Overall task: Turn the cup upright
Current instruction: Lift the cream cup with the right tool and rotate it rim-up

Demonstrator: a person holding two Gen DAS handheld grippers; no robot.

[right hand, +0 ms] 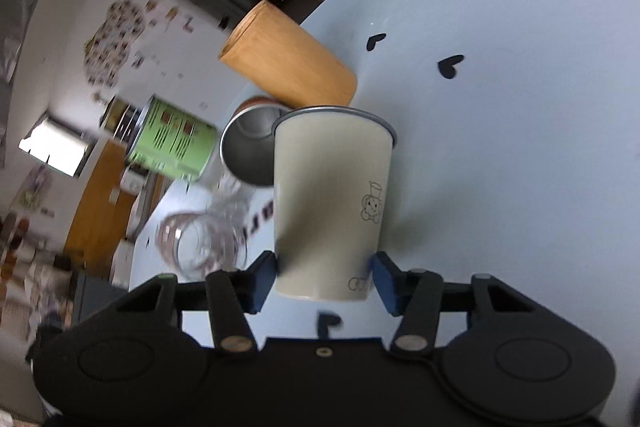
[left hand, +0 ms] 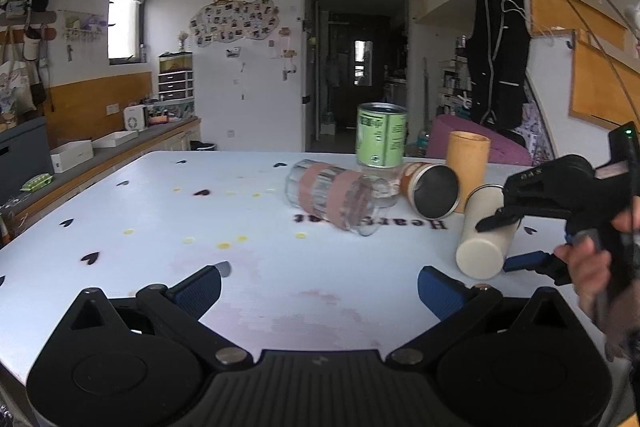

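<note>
On the pale heart-print table, the cream cup lies tipped near its base end, pinched by the right gripper so it can pivot upright. Left gripper hangs spread wide, holding 0 things, clear of the flip.

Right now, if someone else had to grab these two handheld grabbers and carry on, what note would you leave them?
Right gripper: fingers shut on the cream cup near its base; the cup is tilted, rim away from the gripper, not yet upright.
Left gripper: open, holding nothing, low over the white table.
Nearby: a clear glass and a steel-lined cup lie on their sides; a green can and a tan cup stand behind them.
Done: cream cup grasped.
Left: turn it rim up, set it down, let go.
</note>
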